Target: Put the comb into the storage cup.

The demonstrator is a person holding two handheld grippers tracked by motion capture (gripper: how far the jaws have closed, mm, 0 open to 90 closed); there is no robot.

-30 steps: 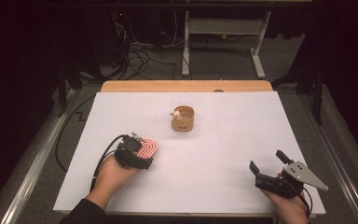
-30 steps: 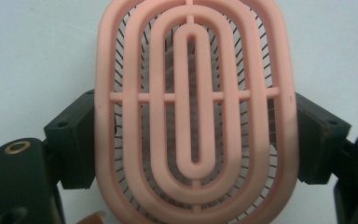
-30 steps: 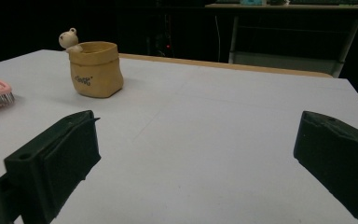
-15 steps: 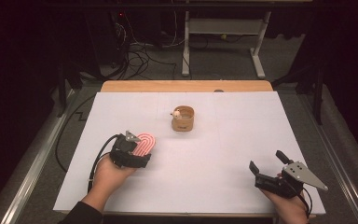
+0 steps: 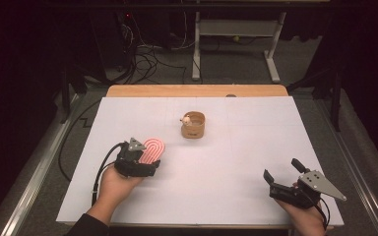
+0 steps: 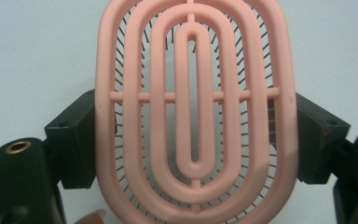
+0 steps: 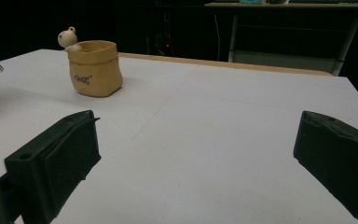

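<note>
1. pink brush point(image 6: 193, 116), oval and ribbed, clamped at both rims between the jaws of the left gripper point(image 5: 145, 158).
2. held just above the white table point(image 5: 226, 167) at its near-left part, bristles facing down.
3. possibly a fingertip at the brush's lower edge, too cropped to tell.
4. right gripper point(image 5: 284, 176) at the near-right corner, jaws spread wide with nothing between them.
5. tan pot point(image 5: 193, 125) with a small bear figure at mid-table, well apart from both.
</note>
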